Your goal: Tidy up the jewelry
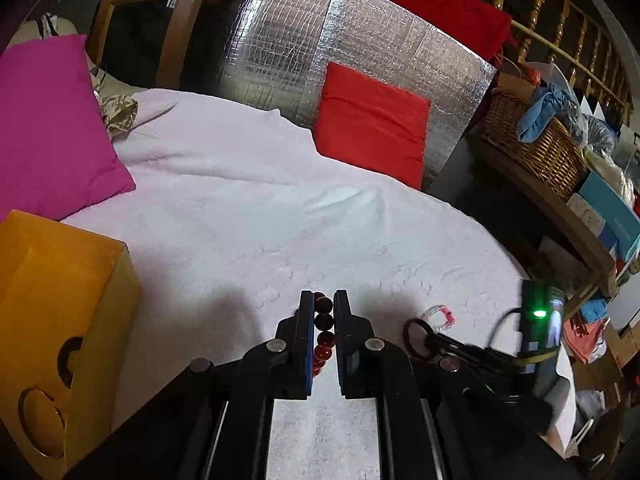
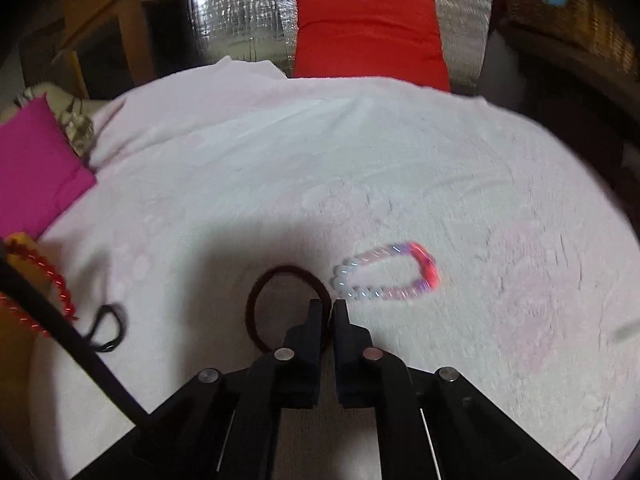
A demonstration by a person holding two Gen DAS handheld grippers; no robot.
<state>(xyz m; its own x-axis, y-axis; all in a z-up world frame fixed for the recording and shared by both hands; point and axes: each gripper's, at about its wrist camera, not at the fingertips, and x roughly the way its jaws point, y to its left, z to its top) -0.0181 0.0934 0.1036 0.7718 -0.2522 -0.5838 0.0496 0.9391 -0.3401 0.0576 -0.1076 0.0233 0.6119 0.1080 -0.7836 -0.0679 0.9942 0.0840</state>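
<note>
Lying just right-forward of the right claw (image 2: 330,305), clamped on a dark-brown elastic hair-tie ring (image 2: 260,292), a pastel beaded bracelet (image 2: 384,270) is seen; a dark-red beaded bracelet (image 1: 324,334) is held by the left claw (image 1: 324,300).

Magenta cushion (image 1: 52,120) at left on white blanket (image 1: 248,208). Red cushion (image 1: 372,120) leaning against silver foil panel (image 1: 280,40). Wicker basket (image 1: 536,144) on shelf at right.

Left tongs (image 1: 324,300) and right tongs (image 2: 327,306), both clamped.

Blanketed bed (image 2: 280,184) (pastel bracelet (image 2: 386,272), cushions (image 1: 52,120))
</note>
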